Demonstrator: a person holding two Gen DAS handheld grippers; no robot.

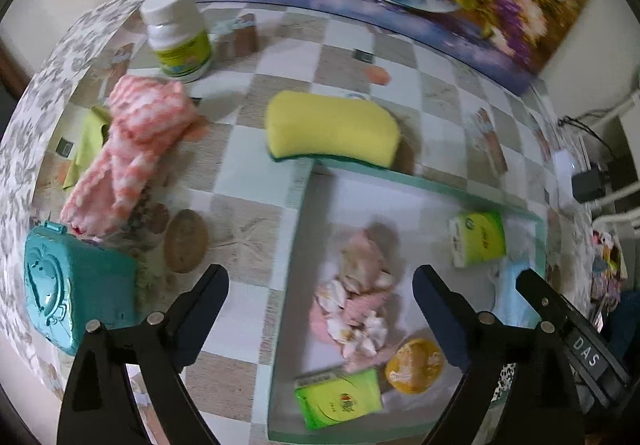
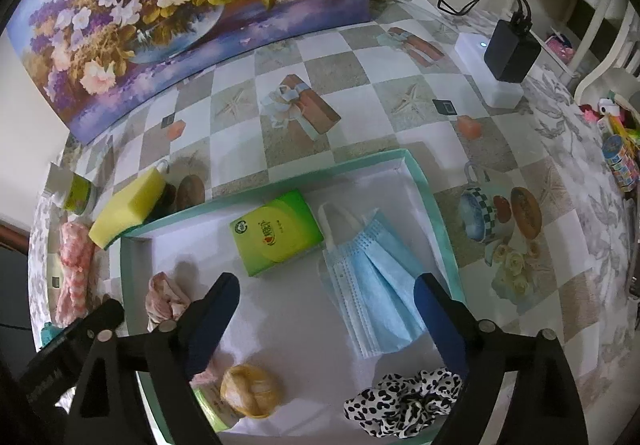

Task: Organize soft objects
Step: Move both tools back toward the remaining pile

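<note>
A shallow teal-rimmed tray (image 1: 404,174) (image 2: 280,177) holds two green tissue packs (image 1: 338,397) (image 2: 276,231), a pink crumpled cloth (image 1: 360,301) (image 2: 164,295), a yellow round item (image 1: 414,365) (image 2: 250,391), a blue face mask (image 2: 376,285) and a leopard-print scrunchie (image 2: 404,401). A yellow sponge (image 1: 332,129) (image 2: 128,207) lies just outside the tray's far corner. A pink-and-white fuzzy sock (image 1: 132,149) (image 2: 74,269) lies further left. My left gripper (image 1: 320,285) is open and empty above the tray's left edge. My right gripper (image 2: 326,295) is open and empty above the tray.
A white pill bottle (image 1: 178,31) (image 2: 78,193) and a teal plastic case (image 1: 76,285) stand left of the tray. A flower painting (image 2: 180,5) leans against the wall behind. A white box with a black charger (image 2: 510,49) sits at the back right.
</note>
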